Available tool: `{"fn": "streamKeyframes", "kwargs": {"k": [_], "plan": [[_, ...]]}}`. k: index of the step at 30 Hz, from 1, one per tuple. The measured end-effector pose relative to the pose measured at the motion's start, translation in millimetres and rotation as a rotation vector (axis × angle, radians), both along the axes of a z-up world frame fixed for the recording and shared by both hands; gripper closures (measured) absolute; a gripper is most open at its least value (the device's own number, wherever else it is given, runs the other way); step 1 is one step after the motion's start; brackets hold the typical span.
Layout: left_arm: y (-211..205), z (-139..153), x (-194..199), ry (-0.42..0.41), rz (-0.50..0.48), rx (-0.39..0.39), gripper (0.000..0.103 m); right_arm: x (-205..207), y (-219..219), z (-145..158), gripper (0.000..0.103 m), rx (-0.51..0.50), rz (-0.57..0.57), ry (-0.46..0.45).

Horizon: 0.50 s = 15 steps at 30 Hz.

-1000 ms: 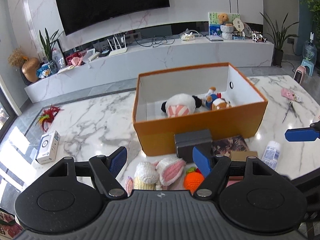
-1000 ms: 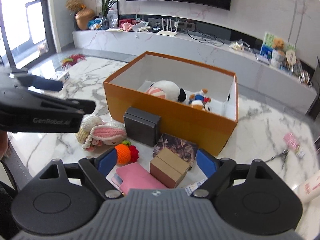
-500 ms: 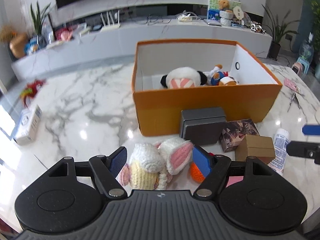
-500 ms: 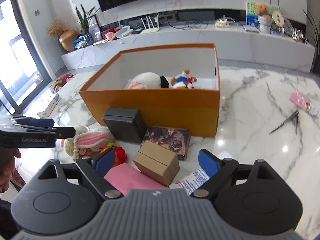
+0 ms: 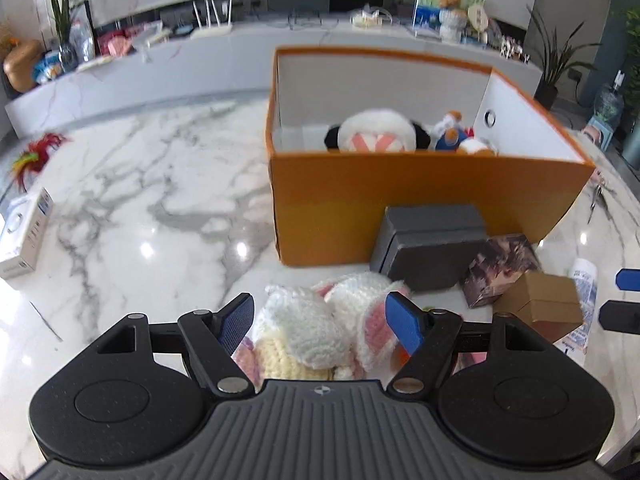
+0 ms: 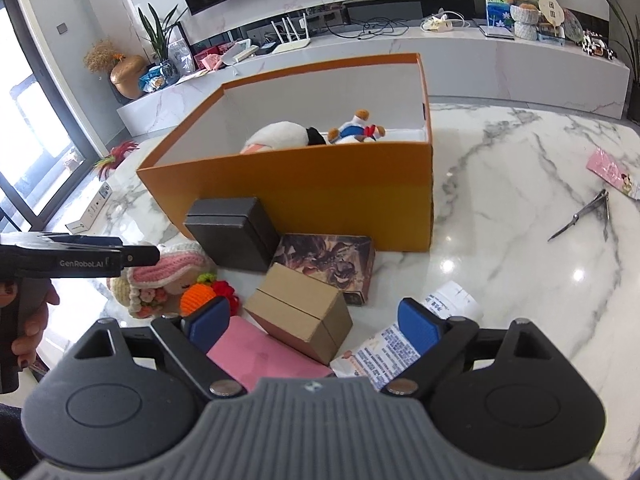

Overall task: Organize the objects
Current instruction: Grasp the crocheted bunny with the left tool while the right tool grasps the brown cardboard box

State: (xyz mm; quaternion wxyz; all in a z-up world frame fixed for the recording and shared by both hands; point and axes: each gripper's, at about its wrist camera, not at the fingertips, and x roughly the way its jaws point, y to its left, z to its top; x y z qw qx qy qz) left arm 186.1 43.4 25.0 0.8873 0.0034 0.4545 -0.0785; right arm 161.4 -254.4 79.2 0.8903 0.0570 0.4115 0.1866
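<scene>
An open orange box (image 5: 400,208) (image 6: 304,196) holds a white plush (image 5: 376,130) and a small duck toy (image 5: 452,138). In front of it lie a crocheted bunny doll (image 5: 320,328) (image 6: 160,280), an orange crochet toy (image 6: 198,294), a black box (image 5: 428,240) (image 6: 232,232), a patterned box (image 6: 328,258), a brown carton (image 6: 300,314), a pink card (image 6: 260,356) and a white packet (image 6: 404,344). My left gripper (image 5: 320,320) is open with the bunny doll between its fingers. My right gripper (image 6: 314,326) is open over the brown carton and pink card.
On the marble table (image 5: 140,200) a white device box (image 5: 24,236) and a feather toy (image 5: 32,156) lie at the left. Scissors (image 6: 584,216) and a pink packet (image 6: 612,168) lie at the right. A TV shelf (image 6: 400,48) runs behind.
My left gripper has moved down and forward so the bunny doll now sits between its fingers. My right gripper has come closer to the brown carton. Both stay open.
</scene>
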Motion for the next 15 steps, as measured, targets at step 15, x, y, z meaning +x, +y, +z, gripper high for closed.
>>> {"fn": "streamKeyframes", "kwargs": {"k": [15], "plan": [[7,-15,13,0.157,-0.092,-0.097,0.011,22,-23,-22,0.011,0.040,-0.081,0.086]]}}
